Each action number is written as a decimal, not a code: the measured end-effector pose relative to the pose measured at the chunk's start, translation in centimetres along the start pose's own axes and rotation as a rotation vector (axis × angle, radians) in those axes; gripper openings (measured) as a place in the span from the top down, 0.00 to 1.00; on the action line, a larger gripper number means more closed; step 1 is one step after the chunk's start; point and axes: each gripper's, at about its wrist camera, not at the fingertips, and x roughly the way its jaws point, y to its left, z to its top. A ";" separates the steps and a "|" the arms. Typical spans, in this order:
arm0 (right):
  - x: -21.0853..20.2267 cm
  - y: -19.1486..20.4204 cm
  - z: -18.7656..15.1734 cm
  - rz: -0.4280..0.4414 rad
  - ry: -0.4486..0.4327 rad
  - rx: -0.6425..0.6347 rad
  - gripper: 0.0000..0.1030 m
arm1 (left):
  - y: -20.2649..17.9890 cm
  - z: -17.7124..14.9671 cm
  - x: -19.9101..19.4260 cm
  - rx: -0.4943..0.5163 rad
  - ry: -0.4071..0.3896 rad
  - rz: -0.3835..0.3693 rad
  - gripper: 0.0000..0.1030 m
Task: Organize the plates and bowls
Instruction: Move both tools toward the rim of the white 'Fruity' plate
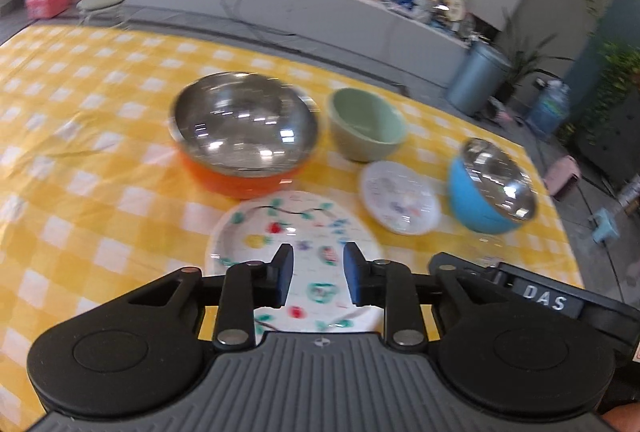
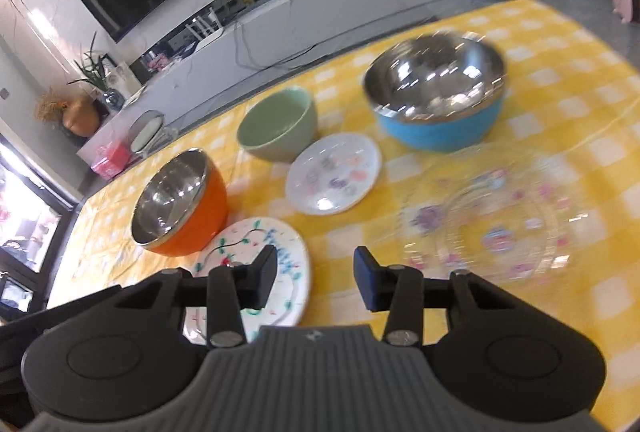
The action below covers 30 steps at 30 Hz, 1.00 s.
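1. Hovering over the near edge of the floral plate (image 1: 296, 232), the left hand-held gripper (image 1: 318, 274) has its jaws parted, holding nothing.
2. The right hand-held gripper (image 2: 316, 278) is likewise spread and empty (the clear glass plate (image 2: 492, 216) lies just ahead to its right).
3. The floral plate sits flat on the worktop (image 1: 100, 160), directly beneath the left, likely the nearer pick.
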 end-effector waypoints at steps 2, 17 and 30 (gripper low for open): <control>1.3 0.2 -0.1 0.014 0.005 0.003 0.58 | 1.3 0.2 0.4 -0.026 -0.004 0.022 0.55; 5.3 -0.7 -1.5 0.032 0.040 -0.018 0.71 | 5.3 -0.9 3.2 -0.133 0.023 0.044 0.43; 5.8 -1.3 -1.8 0.094 0.055 0.020 0.87 | 5.2 -1.2 4.2 -0.122 0.041 0.035 0.67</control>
